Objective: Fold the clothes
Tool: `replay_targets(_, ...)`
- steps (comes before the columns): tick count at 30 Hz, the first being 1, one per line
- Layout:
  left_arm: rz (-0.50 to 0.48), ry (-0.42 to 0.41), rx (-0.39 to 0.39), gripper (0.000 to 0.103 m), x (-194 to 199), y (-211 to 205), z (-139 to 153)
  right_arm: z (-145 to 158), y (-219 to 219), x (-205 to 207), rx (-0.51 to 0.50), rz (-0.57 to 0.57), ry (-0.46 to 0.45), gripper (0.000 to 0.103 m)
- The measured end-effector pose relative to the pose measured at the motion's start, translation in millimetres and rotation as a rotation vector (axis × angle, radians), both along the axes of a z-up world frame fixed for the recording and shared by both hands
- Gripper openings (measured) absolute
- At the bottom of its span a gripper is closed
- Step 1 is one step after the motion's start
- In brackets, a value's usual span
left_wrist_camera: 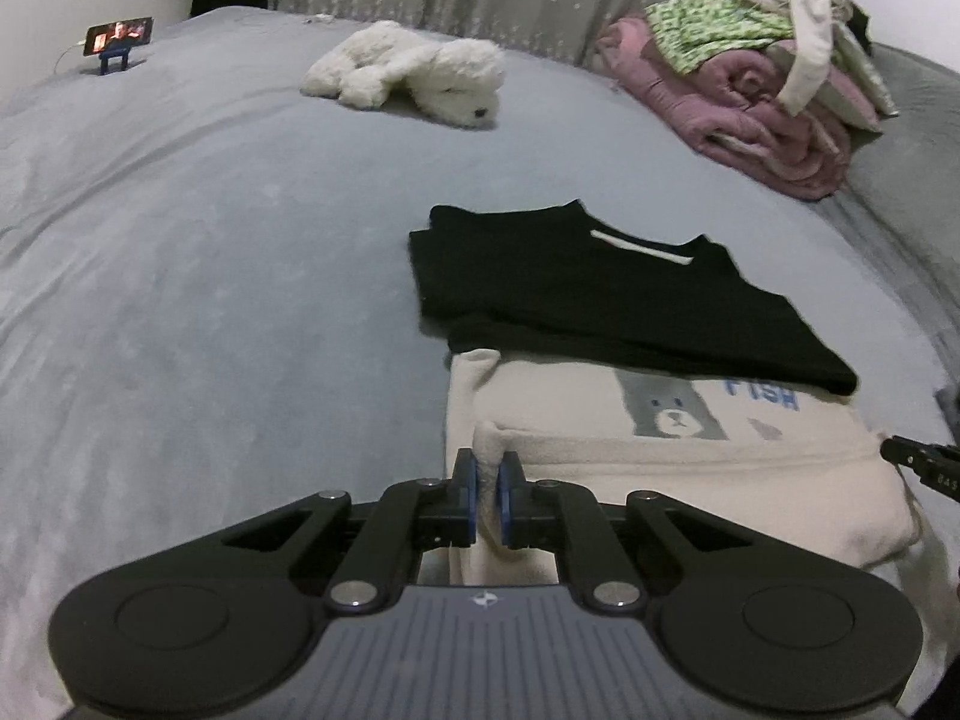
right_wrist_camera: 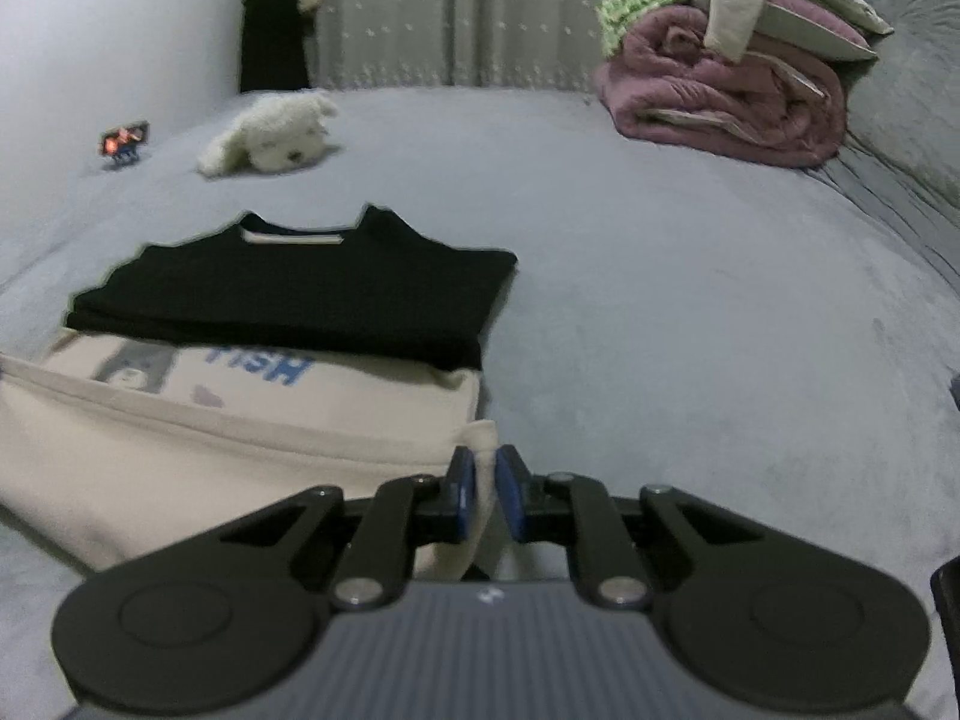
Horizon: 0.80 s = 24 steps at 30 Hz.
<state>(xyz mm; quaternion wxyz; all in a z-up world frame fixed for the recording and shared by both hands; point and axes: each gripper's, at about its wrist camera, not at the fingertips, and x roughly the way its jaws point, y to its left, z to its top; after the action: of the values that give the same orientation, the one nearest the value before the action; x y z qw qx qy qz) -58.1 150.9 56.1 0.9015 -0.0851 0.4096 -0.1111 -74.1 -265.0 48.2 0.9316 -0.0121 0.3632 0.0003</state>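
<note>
Left wrist view is showing the left gripper [left_wrist_camera: 487,471] pinching a raised corner of the cream garment [left_wrist_camera: 690,468], its blue pads nearly closed with a fold of cloth sticking up between them. Right wrist view is showing the right gripper [right_wrist_camera: 485,468] doing the same at the opposite near corner of the cream garment [right_wrist_camera: 180,450], pads drawn close on a tuft of fabric. This garment is lying flat on the grey bed [left_wrist_camera: 210,300], a bear print and blue letters facing up. A folded black shirt [left_wrist_camera: 600,294] is resting on its far edge, overlapping the print, with a pale strip at the collar. The right gripper's tip is peeking in at the right edge of the left view. Farther back, a white plush toy [left_wrist_camera: 408,72] is lying on the bed, a phone on a stand [left_wrist_camera: 118,39] is glowing at the far left, and a pile of pink bedding and clothes [left_wrist_camera: 762,72] is sitting at the far right, well apart from the garments.
</note>
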Motion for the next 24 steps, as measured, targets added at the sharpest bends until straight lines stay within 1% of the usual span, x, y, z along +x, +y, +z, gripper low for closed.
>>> replay_targets(3, 0.003, -0.003, 0.038, 0.008, 8, -6, -5, -7, 5, 8, -0.015, -0.014, 0.011, 0.011)
replay_targets(5, 0.007, -0.013, 0.041, 0.008, 9, -6, -4, -10, 8, 12, -0.019, -0.02, 0.013, 0.011)
replay_targets(7, 0.011, -0.025, 0.04, 0.008, 10, -7, -3, -10, 5, 14, -0.002, -0.029, 0.011, 0.011)
replay_targets(10, 0.017, -0.043, 0.038, 0.008, 10, -7, -2, -8, 2, 13, 0.013, -0.041, -0.004, 0.011)
replay_targets(12, 0.021, -0.055, 0.037, 0.008, 10, -7, -1, -4, 4, 10, 0.017, -0.043, -0.037, 0.011)
replay_targets(14, 0.03, -0.048, 0.045, 0.008, 12, -7, -3, -1, 5, 8, 0.015, -0.042, -0.06, 0.011)
replay_targets(17, 0.043, -0.024, 0.05, 0.008, 17, -8, -10, -7, 6, 12, 0.002, -0.059, -0.037, 0.011)
replay_targets(21, 0.04, -0.034, 0.075, 0.009, 19, -14, -14, -11, 7, 14, -0.005, -0.065, -0.033, 0.011)
replay_targets(22, 0.042, -0.034, 0.082, 0.01, 20, -15, -15, -12, 8, 14, -0.008, -0.066, -0.033, 0.011)
replay_targets(23, 0.043, -0.034, 0.092, 0.014, 20, -16, -16, -13, 8, 14, -0.01, -0.068, -0.03, 0.012)
replay_targets(24, 0.048, -0.035, 0.093, 0.014, 20, -16, -16, -14, 8, 14, -0.013, -0.07, -0.027, 0.012)
